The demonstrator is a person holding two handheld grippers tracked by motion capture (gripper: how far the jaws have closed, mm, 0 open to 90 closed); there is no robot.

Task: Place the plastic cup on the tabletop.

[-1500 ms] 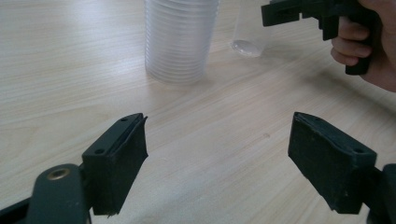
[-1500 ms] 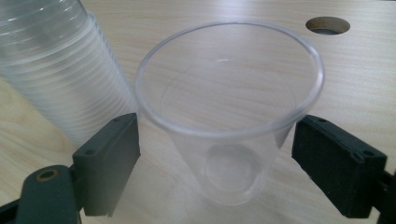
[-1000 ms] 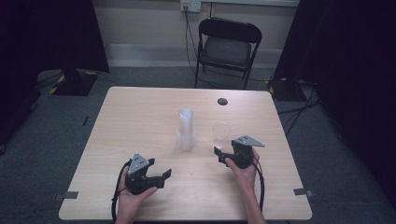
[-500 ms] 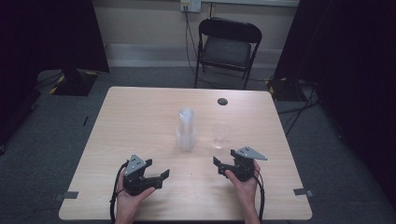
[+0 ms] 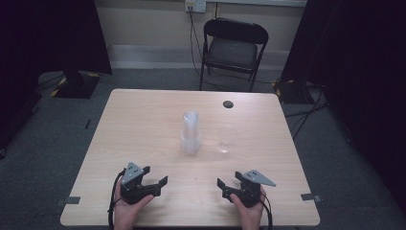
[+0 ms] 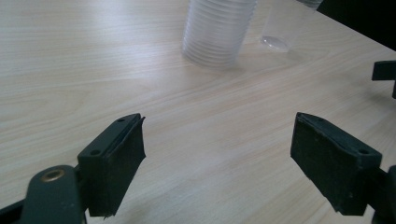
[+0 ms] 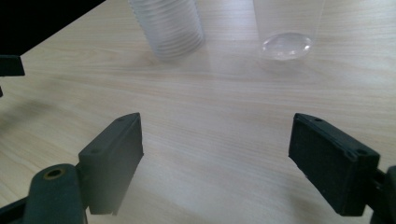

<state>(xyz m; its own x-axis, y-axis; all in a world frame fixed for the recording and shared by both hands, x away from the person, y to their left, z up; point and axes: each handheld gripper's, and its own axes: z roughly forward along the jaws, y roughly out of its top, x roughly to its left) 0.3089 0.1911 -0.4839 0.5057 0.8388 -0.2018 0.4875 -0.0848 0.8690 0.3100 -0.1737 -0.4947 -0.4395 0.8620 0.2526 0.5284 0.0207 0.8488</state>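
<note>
Clear plastic cups, nested upside-down into a ribbed stack [image 5: 191, 133], stand near the middle of the pale wood-grain counter [image 5: 143, 120], with a single clear plastic cup [image 5: 226, 139] set upright just beside the stack, on the right in the high view, apart from it. The separation suggests that the single cup is placed as a finished piece, while the stack serves as the supply from which further cups are drawn. The left gripper [image 5: 155, 181], black with a grey three-cornered plate, rests low at the near edge of the counter, its jaws spread wide and empty; in the left gripper view the stack [image 6: 217, 30] lies ahead and well apart. The right gripper [image 5: 225, 186] sits at the near edge on the other side, its jaws likewise wide apart with nothing between them; its own view looks toward both the stack [image 7: 167, 28] and the single cup [image 7: 286, 30]. Both grippers appear parked clear of the cups, leaving room for a fresh approach. A small dark round disc [image 5: 228, 104] lies at the far side of the counter, and a black folding chair [image 5: 233, 48] stands beyond it.
</note>
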